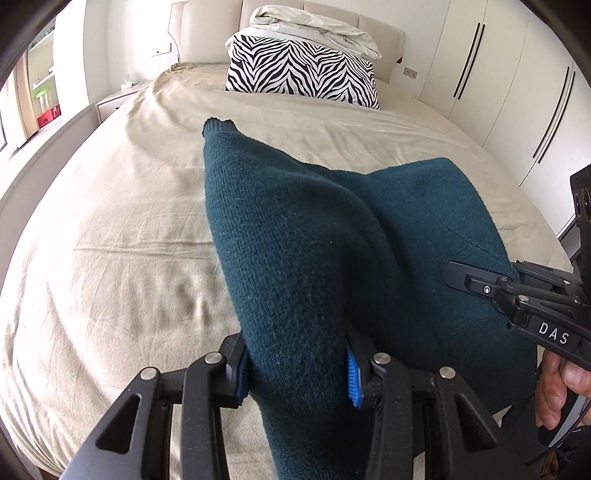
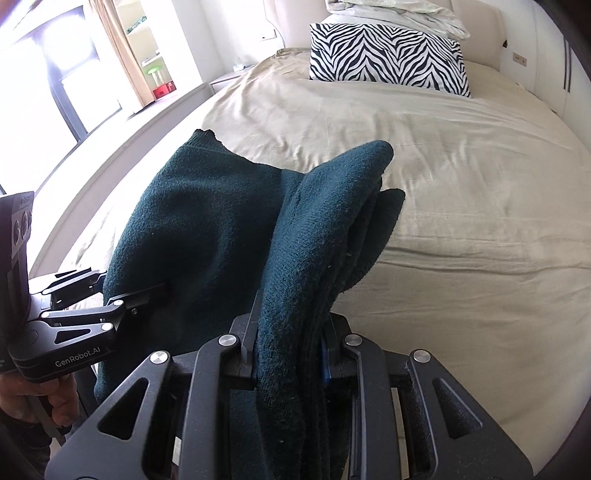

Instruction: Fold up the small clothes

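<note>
A dark teal knitted garment (image 1: 314,251) hangs folded between my two grippers, above the near edge of the beige bed (image 1: 122,229). My left gripper (image 1: 295,369) is shut on one bunched edge of it. My right gripper (image 2: 290,354) is shut on the other edge, where several layers stack between the jaws. The garment (image 2: 207,229) sags between them. The right gripper shows at the right of the left wrist view (image 1: 491,288), and the left gripper shows at the left of the right wrist view (image 2: 122,299).
A zebra-striped pillow (image 1: 299,74) with a crumpled pale duvet (image 1: 317,29) on top lies at the headboard. White wardrobe doors (image 1: 517,92) stand on the right. A window and low ledge (image 2: 74,74) run along the left. The bedsheet (image 2: 461,221) is wrinkled.
</note>
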A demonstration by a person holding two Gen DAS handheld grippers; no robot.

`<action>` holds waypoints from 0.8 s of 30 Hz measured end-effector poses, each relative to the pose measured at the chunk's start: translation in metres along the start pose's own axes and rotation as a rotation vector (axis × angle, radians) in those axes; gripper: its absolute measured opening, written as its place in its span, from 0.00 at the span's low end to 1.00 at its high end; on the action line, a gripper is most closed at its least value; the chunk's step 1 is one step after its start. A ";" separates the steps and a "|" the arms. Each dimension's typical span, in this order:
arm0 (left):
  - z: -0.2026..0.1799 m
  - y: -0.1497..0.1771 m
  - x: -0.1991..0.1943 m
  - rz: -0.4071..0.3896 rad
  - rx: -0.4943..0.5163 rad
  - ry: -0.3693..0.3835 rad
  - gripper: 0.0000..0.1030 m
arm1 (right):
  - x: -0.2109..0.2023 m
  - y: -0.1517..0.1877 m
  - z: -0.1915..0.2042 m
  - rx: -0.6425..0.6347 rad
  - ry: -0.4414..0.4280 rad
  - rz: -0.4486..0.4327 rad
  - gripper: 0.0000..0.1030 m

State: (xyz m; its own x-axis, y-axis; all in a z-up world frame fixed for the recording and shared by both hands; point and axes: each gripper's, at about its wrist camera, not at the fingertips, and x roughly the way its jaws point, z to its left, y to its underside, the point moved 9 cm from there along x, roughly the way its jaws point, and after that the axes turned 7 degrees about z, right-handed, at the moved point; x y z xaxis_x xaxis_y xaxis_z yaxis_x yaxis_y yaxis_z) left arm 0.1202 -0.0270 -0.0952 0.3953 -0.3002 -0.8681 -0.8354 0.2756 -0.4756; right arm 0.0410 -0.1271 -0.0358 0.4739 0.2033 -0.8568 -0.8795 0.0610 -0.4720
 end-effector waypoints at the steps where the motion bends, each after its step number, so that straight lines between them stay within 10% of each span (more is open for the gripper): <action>1: 0.001 -0.001 0.004 0.002 -0.003 -0.003 0.41 | 0.003 -0.003 -0.003 0.011 -0.007 0.002 0.20; 9: 0.018 0.004 0.059 0.057 -0.047 -0.020 0.52 | 0.079 -0.008 -0.043 0.070 0.003 0.104 0.23; 17: 0.021 0.013 0.062 0.041 -0.079 0.020 0.61 | 0.110 0.004 -0.078 0.291 -0.320 0.078 0.35; 24: 0.023 0.019 0.061 0.016 -0.089 0.028 0.65 | 0.114 0.007 -0.084 0.322 -0.394 0.048 0.35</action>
State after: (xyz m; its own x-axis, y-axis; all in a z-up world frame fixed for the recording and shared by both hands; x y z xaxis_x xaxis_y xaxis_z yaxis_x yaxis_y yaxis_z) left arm 0.1374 -0.0186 -0.1602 0.3719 -0.3227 -0.8704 -0.8724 0.1989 -0.4465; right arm 0.0925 -0.1853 -0.1546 0.4344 0.5628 -0.7032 -0.8983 0.3281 -0.2923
